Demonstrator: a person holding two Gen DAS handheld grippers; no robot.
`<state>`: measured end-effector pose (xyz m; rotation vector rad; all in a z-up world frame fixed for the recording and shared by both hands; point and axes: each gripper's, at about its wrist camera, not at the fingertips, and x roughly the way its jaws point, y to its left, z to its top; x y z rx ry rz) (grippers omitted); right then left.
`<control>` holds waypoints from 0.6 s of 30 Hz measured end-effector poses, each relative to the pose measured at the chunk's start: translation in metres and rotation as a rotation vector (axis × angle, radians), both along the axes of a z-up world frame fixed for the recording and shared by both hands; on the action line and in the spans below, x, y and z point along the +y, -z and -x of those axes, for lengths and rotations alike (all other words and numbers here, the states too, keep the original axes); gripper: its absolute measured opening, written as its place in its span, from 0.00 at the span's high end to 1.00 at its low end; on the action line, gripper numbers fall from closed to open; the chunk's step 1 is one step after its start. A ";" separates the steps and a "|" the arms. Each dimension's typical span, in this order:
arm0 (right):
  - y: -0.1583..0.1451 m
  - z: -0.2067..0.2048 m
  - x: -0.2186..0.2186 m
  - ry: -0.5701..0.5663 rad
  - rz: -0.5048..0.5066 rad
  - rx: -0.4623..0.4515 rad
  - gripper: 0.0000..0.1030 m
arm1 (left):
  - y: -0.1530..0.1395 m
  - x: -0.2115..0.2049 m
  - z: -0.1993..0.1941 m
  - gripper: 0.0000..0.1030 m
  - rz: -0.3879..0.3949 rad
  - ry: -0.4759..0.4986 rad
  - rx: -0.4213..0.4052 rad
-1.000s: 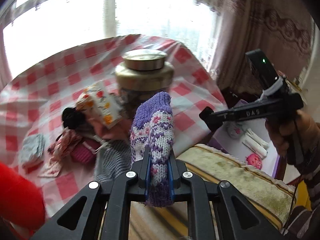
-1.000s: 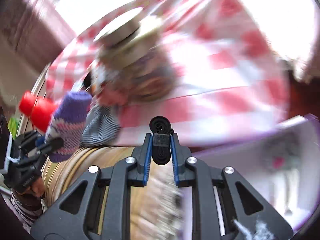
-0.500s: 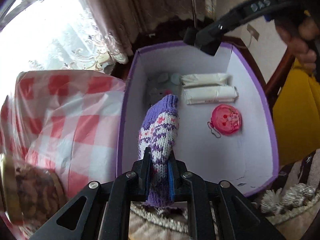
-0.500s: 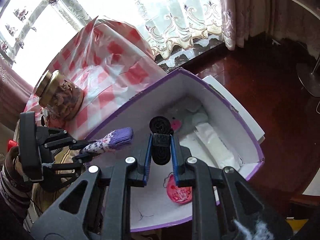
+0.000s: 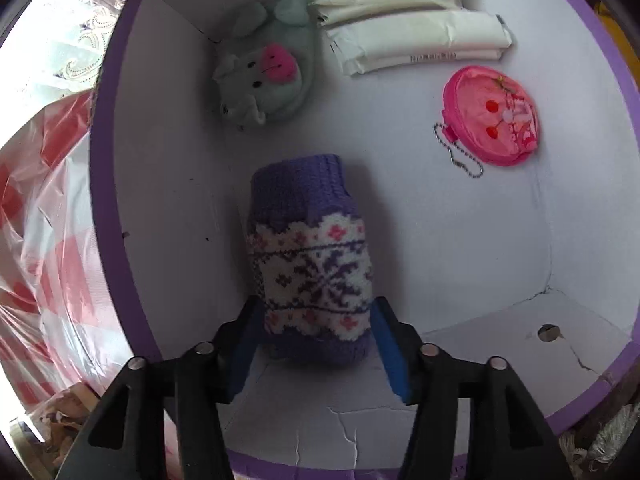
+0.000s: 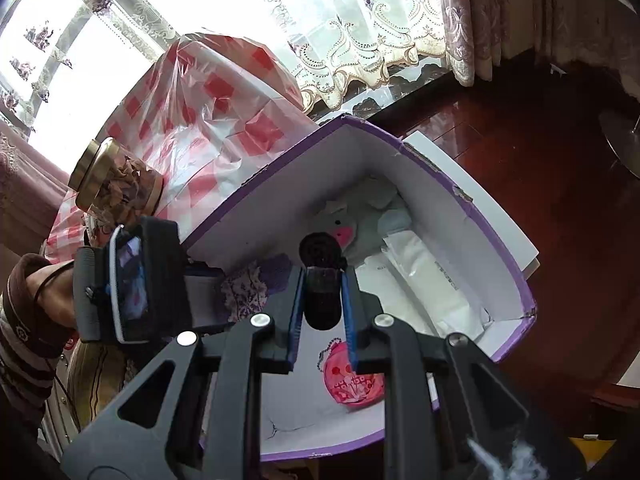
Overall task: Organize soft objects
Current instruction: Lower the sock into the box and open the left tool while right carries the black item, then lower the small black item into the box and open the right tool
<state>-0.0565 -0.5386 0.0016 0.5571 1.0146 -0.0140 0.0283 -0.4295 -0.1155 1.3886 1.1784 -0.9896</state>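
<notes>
Pointing steeply down into box (image 5: 100, 200), left gripper (image 5: 316, 316) jaws just opened beside sock (image 5: 310, 256)

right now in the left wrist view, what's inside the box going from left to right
plush pig → purple knitted sock, lying between the open fingers of the left gripper → white padded packs → pink round pouch, all inside the purple-rimmed box.
</notes>
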 end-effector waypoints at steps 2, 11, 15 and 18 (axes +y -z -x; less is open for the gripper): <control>0.003 0.002 -0.003 0.006 -0.006 0.002 0.79 | -0.021 0.004 -0.010 0.38 0.067 -0.055 0.072; 0.001 -0.004 0.005 -0.015 -0.010 -0.006 0.79 | -0.047 -0.002 -0.048 0.59 0.196 -0.436 0.359; 0.001 -0.004 0.015 -0.044 0.019 0.011 0.79 | 0.006 -0.019 -0.032 0.64 0.013 -0.433 0.348; 0.006 -0.005 0.020 -0.069 0.021 0.032 0.79 | 0.030 -0.015 -0.036 0.64 -0.079 -0.454 0.271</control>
